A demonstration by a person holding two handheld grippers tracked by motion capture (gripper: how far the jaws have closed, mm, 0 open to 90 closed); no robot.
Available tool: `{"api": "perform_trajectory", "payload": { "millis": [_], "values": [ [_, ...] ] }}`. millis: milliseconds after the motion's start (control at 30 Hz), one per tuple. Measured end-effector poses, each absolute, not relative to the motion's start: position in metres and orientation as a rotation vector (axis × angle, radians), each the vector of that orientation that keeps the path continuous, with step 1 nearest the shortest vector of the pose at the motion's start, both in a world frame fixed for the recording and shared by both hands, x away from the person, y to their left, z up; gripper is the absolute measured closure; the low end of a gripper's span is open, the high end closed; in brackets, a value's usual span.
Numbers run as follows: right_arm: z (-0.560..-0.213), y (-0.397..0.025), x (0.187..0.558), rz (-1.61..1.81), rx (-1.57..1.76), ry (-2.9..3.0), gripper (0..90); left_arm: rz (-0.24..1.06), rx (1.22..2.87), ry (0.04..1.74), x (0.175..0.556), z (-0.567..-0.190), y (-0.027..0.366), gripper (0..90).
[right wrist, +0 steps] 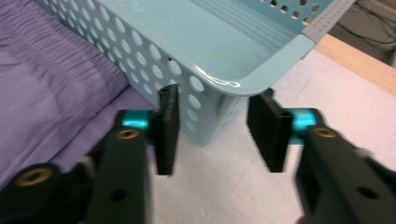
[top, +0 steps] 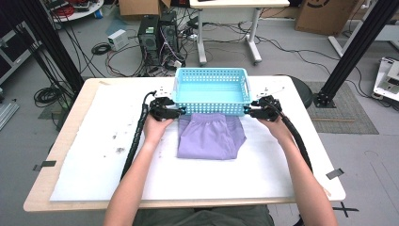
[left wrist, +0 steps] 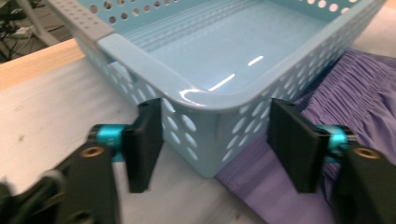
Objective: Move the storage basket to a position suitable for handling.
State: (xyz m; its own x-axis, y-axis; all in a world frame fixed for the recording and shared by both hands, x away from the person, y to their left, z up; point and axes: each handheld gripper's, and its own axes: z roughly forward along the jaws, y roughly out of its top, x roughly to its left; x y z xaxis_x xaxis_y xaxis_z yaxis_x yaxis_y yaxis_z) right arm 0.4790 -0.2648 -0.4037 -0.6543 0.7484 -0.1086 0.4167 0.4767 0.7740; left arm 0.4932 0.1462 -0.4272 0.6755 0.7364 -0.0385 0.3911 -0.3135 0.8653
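Both the left gripper (top: 181,112) and right gripper (top: 246,112) gape wide around the basket's (top: 211,75) near corners, which may slip out unless they close squarely.

Table (top: 66,155): pale wood top, covered by a white sheet (top: 103,155) with dark specks at its left.
Computer towers (top: 157,37): two, black, on the floor beyond the table, among cables.
White desk (top: 228,28): behind the towers.
Cardboard boxes (top: 324,14): far floor.
Black stool (top: 306,92): beside the table's right edge.
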Motion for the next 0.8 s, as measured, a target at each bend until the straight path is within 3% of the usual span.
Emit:
{"api": "perform_trajectory", "payload": {
  "millis": [167,300,500,800],
  "values": [
    [-0.403,-0.276,0.471,1.051,1.011,2.239,39.2,0.545,1.922,0.883,0.479,-0.419,0.154,29.6],
    [-0.401,-0.289,0.459,1.108,1.055,2.185,33.5,0.599,1.864,0.865,0.457,-0.412,0.16,29.6],
    [-0.403,-0.301,0.432,1.18,1.086,2.094,30.6,0.645,1.811,0.823,0.418,-0.41,0.164,28.9],
    [-0.415,-0.297,0.395,1.183,1.057,2.12,28.3,0.585,1.781,0.835,0.375,-0.428,0.171,24.5]
  ]
}}
